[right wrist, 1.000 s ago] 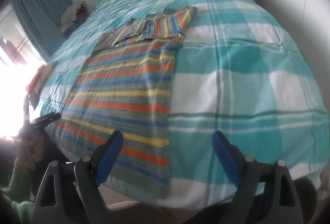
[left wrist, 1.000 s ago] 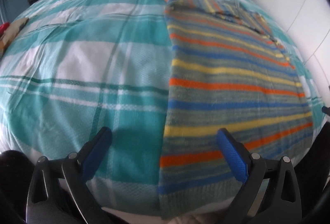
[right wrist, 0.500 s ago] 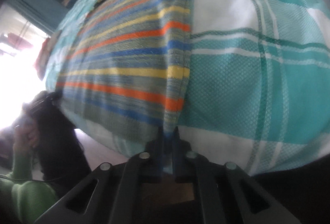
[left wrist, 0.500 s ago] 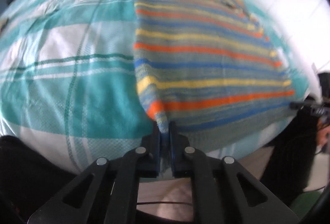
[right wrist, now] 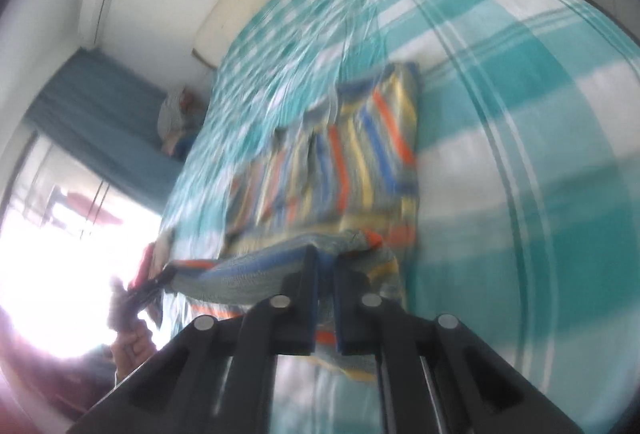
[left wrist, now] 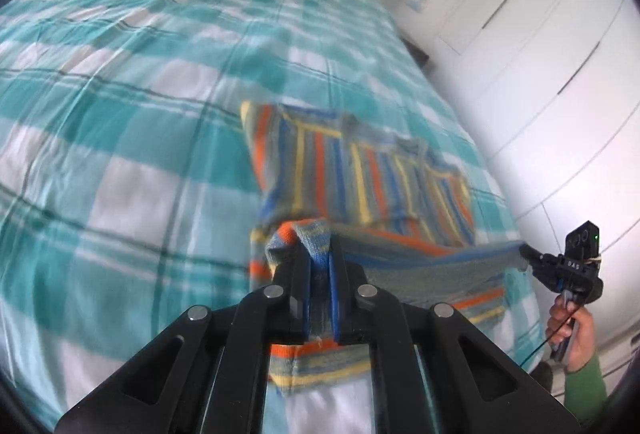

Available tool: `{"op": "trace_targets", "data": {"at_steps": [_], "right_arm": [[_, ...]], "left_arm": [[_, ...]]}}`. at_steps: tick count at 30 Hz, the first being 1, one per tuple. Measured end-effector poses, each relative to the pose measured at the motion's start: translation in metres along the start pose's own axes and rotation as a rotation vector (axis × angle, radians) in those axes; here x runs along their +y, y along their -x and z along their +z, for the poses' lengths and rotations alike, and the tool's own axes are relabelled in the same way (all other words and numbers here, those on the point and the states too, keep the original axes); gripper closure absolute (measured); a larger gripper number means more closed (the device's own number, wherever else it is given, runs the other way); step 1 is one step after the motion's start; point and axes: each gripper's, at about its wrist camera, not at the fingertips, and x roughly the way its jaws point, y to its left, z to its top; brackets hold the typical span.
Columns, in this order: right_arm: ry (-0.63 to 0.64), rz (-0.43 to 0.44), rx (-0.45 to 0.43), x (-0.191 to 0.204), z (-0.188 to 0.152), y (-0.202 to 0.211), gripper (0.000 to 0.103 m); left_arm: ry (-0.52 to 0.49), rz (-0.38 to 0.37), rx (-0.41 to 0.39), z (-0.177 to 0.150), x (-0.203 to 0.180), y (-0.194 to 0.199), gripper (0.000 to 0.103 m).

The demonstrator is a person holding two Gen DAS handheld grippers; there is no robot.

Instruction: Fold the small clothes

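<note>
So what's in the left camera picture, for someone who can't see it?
The left gripper is shut on a corner of a striped sweater, lifting its edge over a teal checked bedspread. The right gripper holds the other corner.

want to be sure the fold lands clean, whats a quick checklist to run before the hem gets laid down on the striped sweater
1. Left gripper clamped on its corner of the striped sweater: ok, cloth sits between the shut fingers.
2. Right gripper clamped on the other corner: ok, also shut on the sweater.
3. Hem edge stretched between the two grippers without sagging: ok, it runs fairly straight.
4. Upper part with the sleeves lying flat on the checked bedspread: cannot tell, the pictures are blurred.
5. Landing spot near the collar free of other things: ok, only bedspread around it.
6. Hem square to the sweater's sides: cannot tell.
</note>
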Motion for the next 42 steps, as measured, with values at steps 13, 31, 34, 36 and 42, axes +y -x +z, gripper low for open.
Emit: {"op": "trace_targets", "data": {"at_steps": [13, 31, 34, 36, 42], "right_arm": [[-0.143, -0.022, -0.176, -0.046, 0.143, -0.090, 0.064], [0.115, -0.093, 0.133, -0.036, -0.013, -0.065, 0.083], [0.113, -0.154, 0.137, -0.036, -0.011, -0.063, 0.093], [0.140, -0.191, 0.142, -0.033, -0.012, -0.053, 0.094], [0.136, -0.217, 0.148, -0.038, -0.014, -0.057, 0.094]], "left_arm": [[0.162, 0.143, -0.034, 0.114, 0.045, -0.114, 0.029], [0.005, 0.176, 0.110, -0.027, 0.042, -0.069, 0.100], [0.043, 0.183, 0.090, -0.025, 0.046, -0.059, 0.103], [0.032, 0.211, 0.088, -0.027, 0.051, -0.047, 0.103], [0.126, 0.197, 0.093, -0.039, 0.090, -0.039, 0.103]]}}
